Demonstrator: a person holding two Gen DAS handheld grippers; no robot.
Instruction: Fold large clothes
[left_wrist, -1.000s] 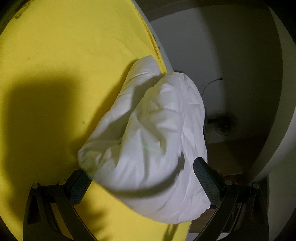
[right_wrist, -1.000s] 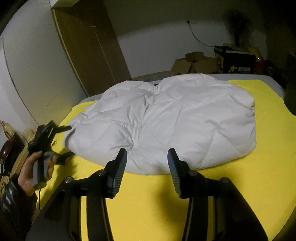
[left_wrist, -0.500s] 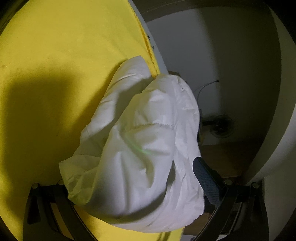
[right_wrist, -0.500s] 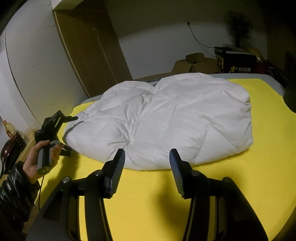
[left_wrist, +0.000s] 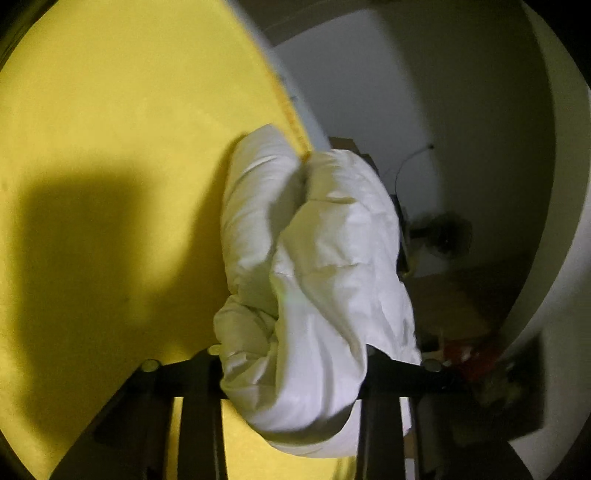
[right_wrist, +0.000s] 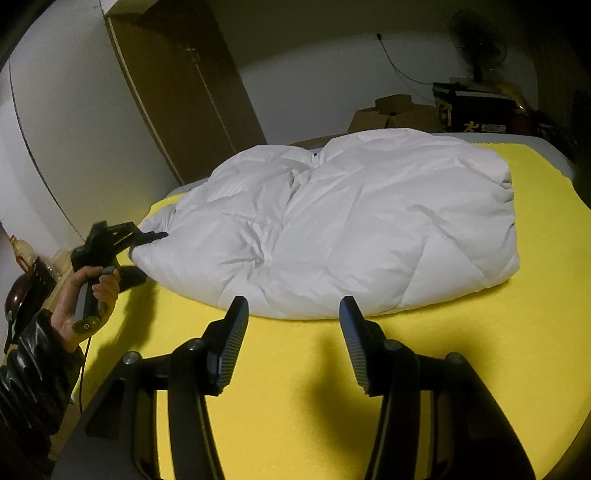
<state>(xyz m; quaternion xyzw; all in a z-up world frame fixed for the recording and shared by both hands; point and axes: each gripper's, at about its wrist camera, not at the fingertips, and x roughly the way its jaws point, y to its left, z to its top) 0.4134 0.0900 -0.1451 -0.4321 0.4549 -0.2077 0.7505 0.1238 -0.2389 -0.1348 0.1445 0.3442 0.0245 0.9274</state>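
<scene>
A white puffy down jacket (right_wrist: 340, 225) lies folded on a yellow cloth (right_wrist: 295, 387) spread over a bed. My right gripper (right_wrist: 293, 314) is open and empty, hovering just short of the jacket's near edge. My left gripper (right_wrist: 147, 251) shows at the jacket's left end, held in a hand, with one finger above and one below the edge. In the left wrist view the jacket's bunched end (left_wrist: 314, 314) fills the gap between the left gripper (left_wrist: 291, 354) jaws, which have closed in on it; the fingertips are hidden by fabric.
A brown wardrobe (right_wrist: 181, 85) stands behind the bed at the left. Cardboard boxes (right_wrist: 391, 114), a dark box and a fan (right_wrist: 480, 40) stand at the back right. The bed's edge runs close to the left gripper, with floor clutter (left_wrist: 476, 365) beyond.
My left gripper has pushed onto the jacket's left end and closed on it; the fabric now sits bunched between its jaws. My right gripper has stayed open and drawn back slightly.
</scene>
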